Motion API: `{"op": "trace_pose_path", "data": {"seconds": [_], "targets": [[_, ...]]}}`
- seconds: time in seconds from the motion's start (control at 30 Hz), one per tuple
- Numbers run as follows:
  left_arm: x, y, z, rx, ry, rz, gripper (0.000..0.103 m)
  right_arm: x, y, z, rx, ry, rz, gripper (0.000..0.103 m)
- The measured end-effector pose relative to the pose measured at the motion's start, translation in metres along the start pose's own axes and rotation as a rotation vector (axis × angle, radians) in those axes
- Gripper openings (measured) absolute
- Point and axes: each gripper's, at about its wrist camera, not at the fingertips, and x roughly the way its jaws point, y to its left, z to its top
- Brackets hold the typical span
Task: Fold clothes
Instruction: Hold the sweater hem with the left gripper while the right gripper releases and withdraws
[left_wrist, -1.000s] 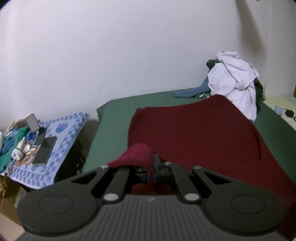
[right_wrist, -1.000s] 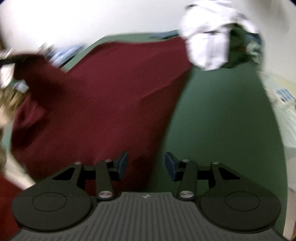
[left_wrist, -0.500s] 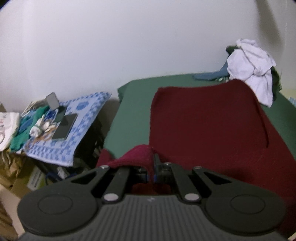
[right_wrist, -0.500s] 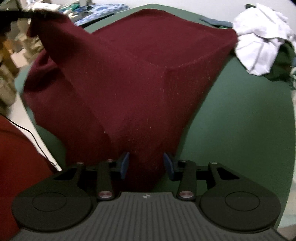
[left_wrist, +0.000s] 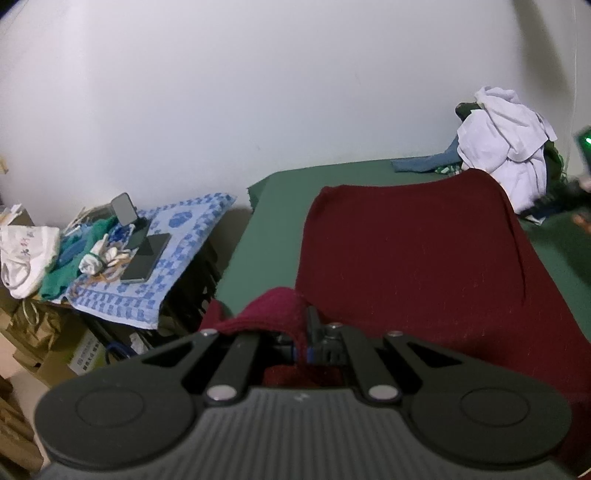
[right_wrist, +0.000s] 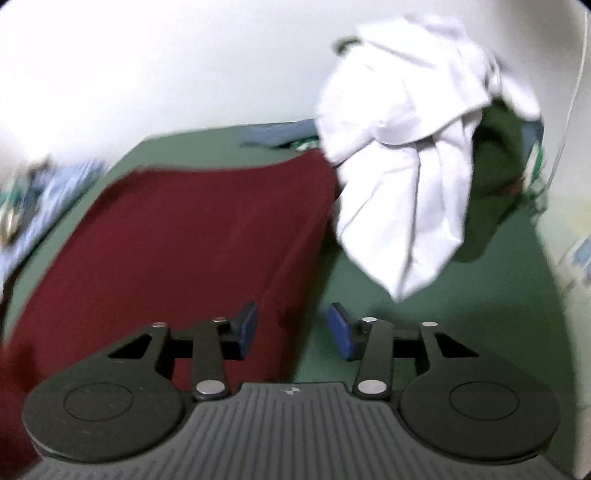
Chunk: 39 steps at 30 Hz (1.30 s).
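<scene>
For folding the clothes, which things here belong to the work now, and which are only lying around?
Part of the job:
- dark red garment, spread on the green bed
- left gripper, shut on a corner of it
- right gripper, open above its right edge
- white garment on the pile, likely waiting

Lying about:
- phones on the blue patterned cloth
- cardboard boxes

A dark red knitted garment is lying spread flat across the green surface, its far edge reaching toward the wall. Its near corner is bunching up in a raised fold, and one long crease is running down its right side. Behind it, a pile of clothes is sitting heaped by the wall, a white piece drooping over darker green ones.
</scene>
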Motion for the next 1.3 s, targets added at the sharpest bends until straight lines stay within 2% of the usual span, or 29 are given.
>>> {"op": "trace_pose_path", "data": {"seconds": [0.07, 0.27, 0.3, 0.4, 0.5, 0.7, 0.9, 1.03, 1.13, 1.3], "targets": [[0.001, -0.003, -0.002, 0.003, 0.006, 0.003, 0.003, 0.023, -0.005, 0.018, 0.067, -0.007, 0.005, 0.045], [0.017, -0.001, -0.013, 0.015, 0.047, -0.01, 0.003, 0.076, -0.008, 0.05, 0.131, 0.026, -0.122, 0.042], [0.019, 0.0, -0.014, 0.026, 0.05, -0.011, 0.003, 0.079, -0.01, 0.052, 0.144, 0.028, -0.126, 0.036], [0.021, 0.007, -0.017, 0.048, 0.052, -0.03, 0.003, 0.084, -0.014, 0.059, 0.175, 0.023, -0.137, 0.007], [0.019, 0.018, -0.016, 0.054, 0.051, -0.053, 0.003, 0.077, -0.011, 0.066, 0.198, -0.003, -0.103, 0.007], [0.011, 0.043, -0.01, 0.028, 0.038, -0.083, 0.003, 0.071, 0.019, 0.071, 0.122, -0.019, -0.043, 0.007], [0.014, 0.055, -0.015, 0.005, 0.058, -0.068, 0.003, 0.102, 0.049, 0.071, 0.083, 0.035, -0.003, 0.007], [0.023, 0.056, -0.027, 0.006, 0.098, -0.063, 0.003, 0.117, 0.067, 0.061, 0.016, 0.071, -0.029, 0.011], [0.033, 0.052, -0.034, 0.007, 0.118, -0.052, 0.003, 0.116, 0.065, 0.064, 0.026, 0.057, -0.009, 0.023], [0.037, 0.056, -0.033, -0.013, 0.107, -0.037, 0.004, 0.097, 0.047, 0.075, 0.101, 0.006, 0.053, 0.024]]}}
